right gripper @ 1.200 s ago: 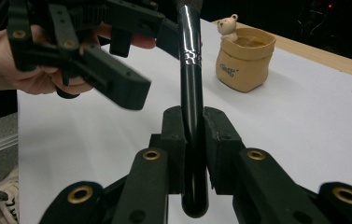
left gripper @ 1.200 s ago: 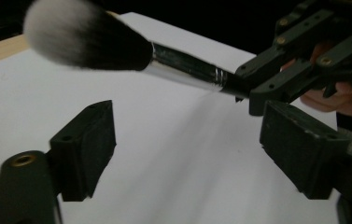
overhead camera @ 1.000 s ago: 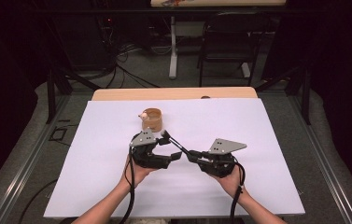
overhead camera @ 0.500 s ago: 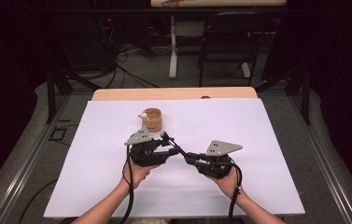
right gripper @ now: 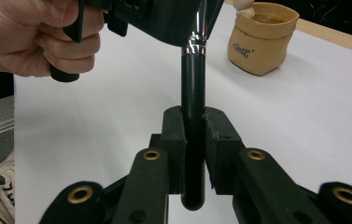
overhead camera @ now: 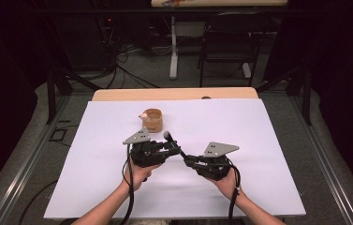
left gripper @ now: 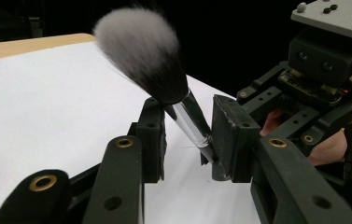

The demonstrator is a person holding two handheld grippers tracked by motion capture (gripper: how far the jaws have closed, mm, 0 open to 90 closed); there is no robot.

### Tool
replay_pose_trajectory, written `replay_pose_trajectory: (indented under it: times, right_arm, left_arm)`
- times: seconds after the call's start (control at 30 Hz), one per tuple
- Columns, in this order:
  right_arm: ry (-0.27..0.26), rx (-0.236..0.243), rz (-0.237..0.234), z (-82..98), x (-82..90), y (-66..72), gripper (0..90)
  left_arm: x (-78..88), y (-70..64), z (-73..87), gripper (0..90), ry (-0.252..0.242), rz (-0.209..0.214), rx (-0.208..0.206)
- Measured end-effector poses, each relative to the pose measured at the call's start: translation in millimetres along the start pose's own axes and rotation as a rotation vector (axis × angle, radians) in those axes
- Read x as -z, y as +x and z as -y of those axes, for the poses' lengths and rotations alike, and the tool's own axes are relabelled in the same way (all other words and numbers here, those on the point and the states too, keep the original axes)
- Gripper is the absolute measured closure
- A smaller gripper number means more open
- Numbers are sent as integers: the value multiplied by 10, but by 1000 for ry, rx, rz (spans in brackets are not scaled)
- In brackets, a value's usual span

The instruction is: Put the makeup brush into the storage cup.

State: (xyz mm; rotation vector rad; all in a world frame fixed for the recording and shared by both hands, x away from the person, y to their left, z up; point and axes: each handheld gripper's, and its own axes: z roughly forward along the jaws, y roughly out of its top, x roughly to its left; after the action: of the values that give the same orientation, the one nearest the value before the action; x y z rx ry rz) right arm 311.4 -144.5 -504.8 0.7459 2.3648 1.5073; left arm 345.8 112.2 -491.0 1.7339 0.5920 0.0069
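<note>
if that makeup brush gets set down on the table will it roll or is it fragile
The brush would probably roll: its black handle looks round and glossy, so likely slippery too. The fluffy bristle head should flex softly. It looks light; the right gripper grips it by the handle end alone.

Tan pot (overhead camera: 152,119) on white sheet (overhead camera: 268,140); chair (overhead camera: 225,42) behind.

table (overhead camera: 118,95): wood | white sheet (overhead camera: 268,154) covers it | cup (overhead camera: 154,120) on sheet
</note>
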Motion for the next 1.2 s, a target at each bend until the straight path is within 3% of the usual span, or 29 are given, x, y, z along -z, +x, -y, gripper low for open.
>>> replay_pose_trajectory:
  times: [0.3,0.47,0.63,0.7,0.8,1.0,1.2]
  right_arm:
    - [33,5,-14,12,-43,14,790]
    - [55,7,-18,15,-67,14,765]
    - [112,-4,-2,-5,-82,-17,542]
    - [123,-5,26,-7,-78,-22,412]
    - [126,-15,42,-4,-66,-37,287]
    - [120,8,50,-4,2,-76,148]
    - [98,33,75,34,125,-135,93]
  left_arm:
    - [-19,-55,-3,719,-11,24,-16]
    - [-39,-92,-7,760,10,44,-37]
    - [-36,-116,-20,767,29,20,-70]
    - [-24,-121,-25,767,34,11,-78]
    - [-5,-129,-40,767,50,-14,-103]
    - [58,-129,-64,767,63,-45,-138]
    - [116,-118,-76,767,83,-79,-161]
